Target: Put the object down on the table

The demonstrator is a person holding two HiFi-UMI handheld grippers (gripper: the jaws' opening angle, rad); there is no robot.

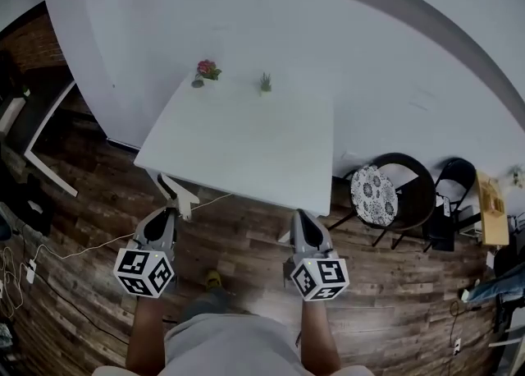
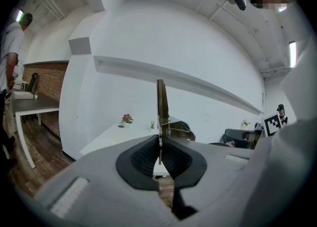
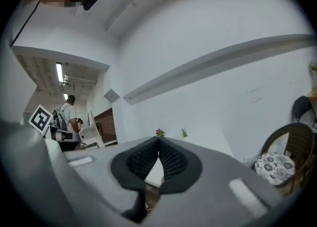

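**Head view.** The left gripper [image 1: 166, 213] is held over the wood floor [image 1: 410, 284], just short of the near-left corner of the white table [image 1: 238, 144]. The right gripper [image 1: 300, 218] is level with it, just short of the table's near-right corner. Both point towards the table, and neither reaches over its near edge. A pink flower pot [image 1: 205, 71] stands at the far-left corner. A small green plant [image 1: 266, 82] stands on the far edge, to the right of the pot. Off the table's right edge stands a round wicker chair [image 1: 413, 194] with a patterned cushion [image 1: 374, 195]. A black folding chair [image 1: 455, 185] stands beyond it. The held object cannot be made out in this view.

**Left gripper view.** The jaws of the left gripper [image 2: 160, 141] are closed on a thin brownish object [image 2: 161, 101]. The object is seen edge-on, clamped at its lower end between the ribbed pads [image 2: 143, 157], and it rises upright above them. A small metal fitting sits on its right side just above the jaws. The object hangs in the air on the near side of the table [image 2: 114, 139], clear of the tabletop. The flower pot [image 2: 128, 118] and the green plant [image 2: 152, 124] show beyond, on the far edge.

**Right gripper view.** The jaws of the right gripper [image 3: 158, 141] are pressed together at the tips, with nothing between them. The flower pot [image 3: 159, 133] and the green plant [image 3: 184, 133] appear just above the tips. The wicker chair [image 3: 294, 144] and its cushion [image 3: 275, 166] lie at the right.
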